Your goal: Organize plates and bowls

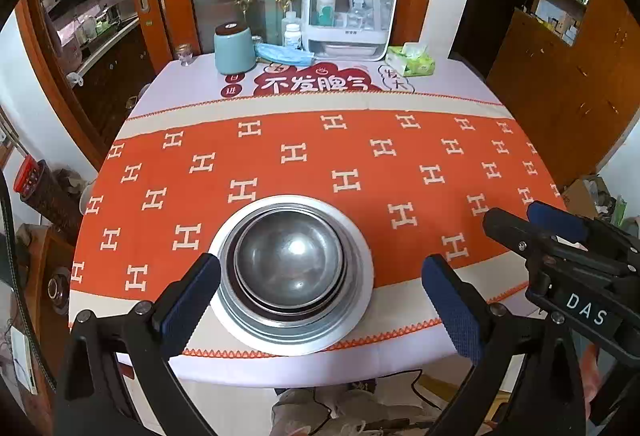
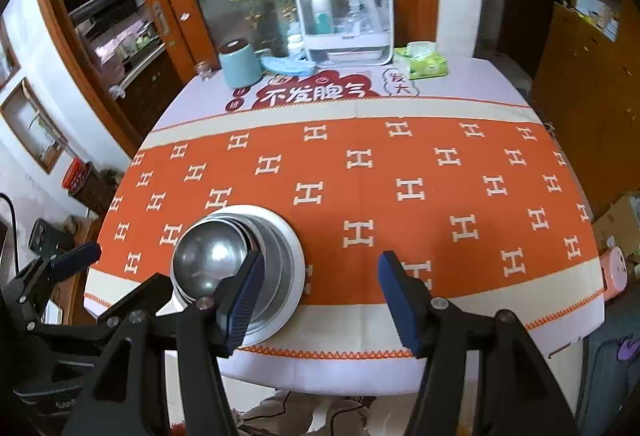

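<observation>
A stack of nested metal bowls (image 1: 289, 256) sits inside a white plate (image 1: 356, 300) on the orange tablecloth near the table's front edge. The stack also shows in the right wrist view (image 2: 208, 260), on the plate (image 2: 294, 260). My left gripper (image 1: 320, 296) is open and empty, its fingers on either side of the stack and a little in front of it. My right gripper (image 2: 320, 300) is open and empty, to the right of the stack. It also shows in the left wrist view (image 1: 532, 224) at the right edge.
At the back of the table stand a teal canister (image 1: 234, 49), a blue face mask (image 1: 284, 53), a white storage box with bottles (image 1: 348, 11) and a green tissue pack (image 1: 410, 59). A glass door with orange frame is behind. Wooden cabinets stand at the right.
</observation>
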`<state>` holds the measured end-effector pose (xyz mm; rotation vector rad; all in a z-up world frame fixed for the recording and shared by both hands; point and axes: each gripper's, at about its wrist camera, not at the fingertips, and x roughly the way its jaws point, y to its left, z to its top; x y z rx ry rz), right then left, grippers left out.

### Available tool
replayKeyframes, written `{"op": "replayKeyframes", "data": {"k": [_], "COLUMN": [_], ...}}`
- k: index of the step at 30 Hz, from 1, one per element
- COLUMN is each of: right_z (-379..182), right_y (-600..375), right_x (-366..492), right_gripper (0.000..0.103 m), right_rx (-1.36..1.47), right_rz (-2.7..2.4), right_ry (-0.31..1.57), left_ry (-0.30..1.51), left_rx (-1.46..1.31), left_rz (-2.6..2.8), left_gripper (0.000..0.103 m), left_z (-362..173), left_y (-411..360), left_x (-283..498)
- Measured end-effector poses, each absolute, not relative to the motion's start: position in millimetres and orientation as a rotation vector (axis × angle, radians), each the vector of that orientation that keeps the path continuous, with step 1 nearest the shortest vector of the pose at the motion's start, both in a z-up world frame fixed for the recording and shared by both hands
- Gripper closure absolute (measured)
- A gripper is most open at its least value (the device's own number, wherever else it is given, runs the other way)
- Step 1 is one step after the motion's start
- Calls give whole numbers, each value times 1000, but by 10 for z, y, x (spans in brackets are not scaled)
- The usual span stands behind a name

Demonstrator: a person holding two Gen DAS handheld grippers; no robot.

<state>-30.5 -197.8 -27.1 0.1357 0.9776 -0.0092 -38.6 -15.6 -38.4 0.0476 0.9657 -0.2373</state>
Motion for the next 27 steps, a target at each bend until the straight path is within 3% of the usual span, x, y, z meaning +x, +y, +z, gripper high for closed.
{"op": "replayKeyframes", "data": {"k": [27], "right_z": [-59], "right_y": [-1946], "right_x": [-366], "right_gripper": [43], "right_rx": [109], "right_rz": [-102], "right_ry": [881], "left_ry": [887], "left_rx": [67], "left_rz": [-220], "left_gripper": [3], "left_z": [-170], "left_y": [-189], "left_x": [-334]}}
